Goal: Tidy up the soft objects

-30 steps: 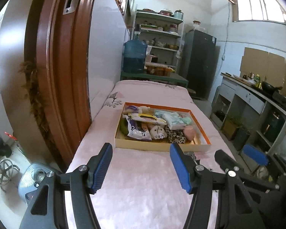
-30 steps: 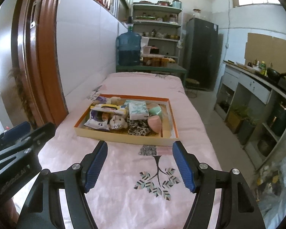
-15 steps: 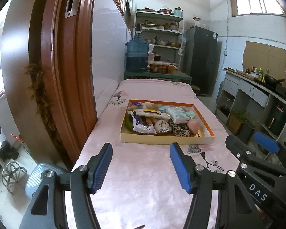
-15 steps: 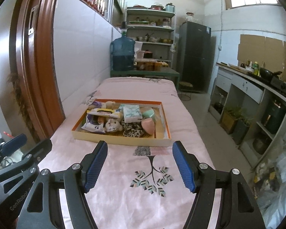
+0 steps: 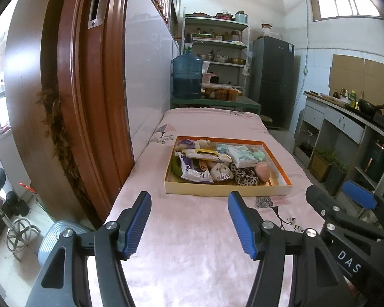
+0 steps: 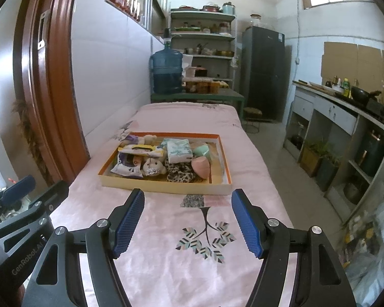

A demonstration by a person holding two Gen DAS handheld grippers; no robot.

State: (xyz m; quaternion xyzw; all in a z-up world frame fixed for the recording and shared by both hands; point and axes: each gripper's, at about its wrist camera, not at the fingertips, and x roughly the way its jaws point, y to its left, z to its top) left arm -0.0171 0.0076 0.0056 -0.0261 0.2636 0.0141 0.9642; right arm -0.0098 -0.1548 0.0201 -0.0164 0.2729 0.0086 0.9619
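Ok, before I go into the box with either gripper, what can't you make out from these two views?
- Bottom of the box: both views, covered by the piled items.
- Green item: left view, mostly under the wipes pack; the right view doesn't show it.
- Leopard-print cloth: a crumpled heap, can't tell what it is.
- Pack labels: too small to read.
- Near edge of the pink cover: hidden behind the open left gripper and the open right gripper.

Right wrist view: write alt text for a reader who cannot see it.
The open right gripper hovers empty over a pink cloth, short of a shallow tray packed with soft toys, tissue packs and sponges. The left gripper shows at the left edge; kitchen behind.
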